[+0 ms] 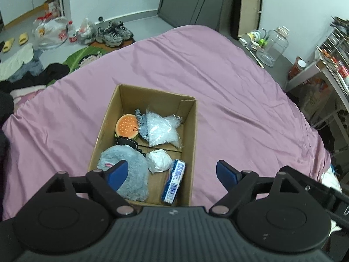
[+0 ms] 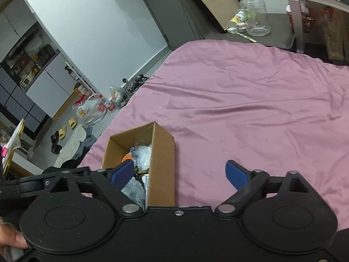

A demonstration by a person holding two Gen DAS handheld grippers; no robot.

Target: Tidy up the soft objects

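Two tools, both spread wide and holding nothing: your left tool [image 1: 171, 172] hung just above the near end of the cardboard box [image 1: 192, 131], its left blue pad in front of the grey plush [image 1: 135, 163], its right pad out over the pink bedsheet [image 1: 240, 100]. Your right tool [image 2: 182, 173] sat to the right of the box [image 2: 162, 163], one pad over the box opening, the other over the sheet [image 2: 250, 100]. Box stood on the bed with everything inside it: burger plush [image 1: 127, 125] at far left, clear crinkled plastic bag [image 1: 161, 131] beside it at far right, a blue-grey patterned piece [image 1: 141, 123] tucked between those two, grey plush at near left, a white wrapped lump [image 1: 159, 160] touching the grey plush's right side, and a blue-and-white packet [image 1: 173, 181] along the near right wall. A black beaded cord [image 1: 130, 143] ran between burger and grey plush. In the right wrist view only slivers of the contents showed past the box wall. Your thumb [image 2: 12, 239] showed at that view's lower left edge.
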